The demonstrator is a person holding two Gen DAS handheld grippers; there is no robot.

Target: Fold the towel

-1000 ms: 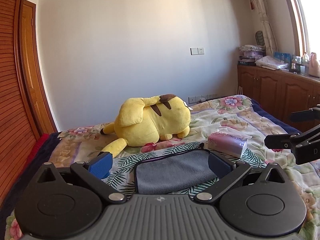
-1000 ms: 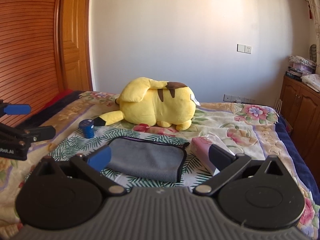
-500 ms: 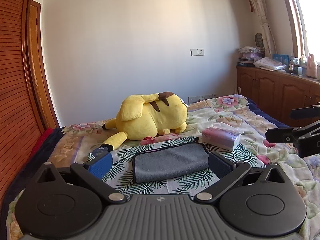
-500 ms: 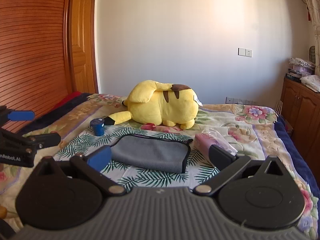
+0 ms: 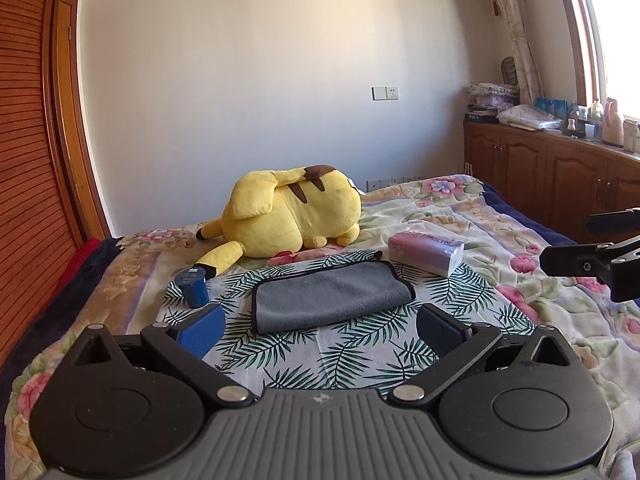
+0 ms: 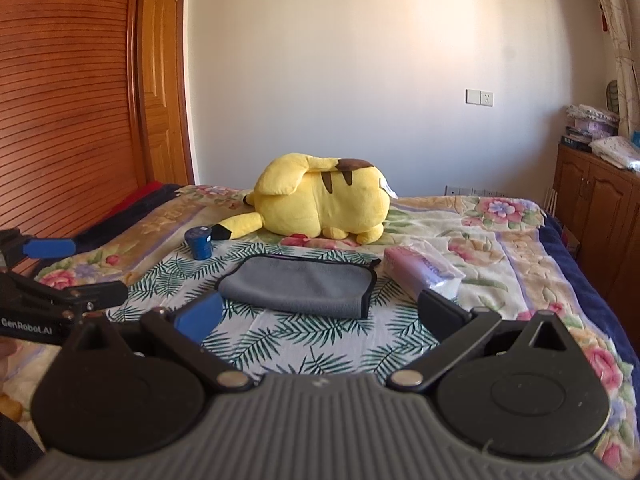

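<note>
A grey towel (image 5: 332, 294) with a dark edge lies folded flat on the palm-leaf cloth on the bed; it also shows in the right wrist view (image 6: 300, 286). My left gripper (image 5: 320, 330) is open and empty, held above the bed a little short of the towel. My right gripper (image 6: 320, 314) is open and empty, also short of the towel's near edge. Each gripper shows at the side of the other's view, the right one (image 5: 588, 256) and the left one (image 6: 60, 272).
A yellow plush toy (image 5: 288, 216) lies behind the towel. A pink tissue pack (image 5: 424, 254) sits to its right and a small blue cup (image 5: 194, 286) to its left. Wooden cabinets (image 5: 560, 176) stand at the right, a wooden wardrobe (image 6: 60, 100) at the left.
Both grippers have pulled back and up from the towel, which now lies farther ahead. The blue cup has come into the left wrist view. The jaws stayed open.
</note>
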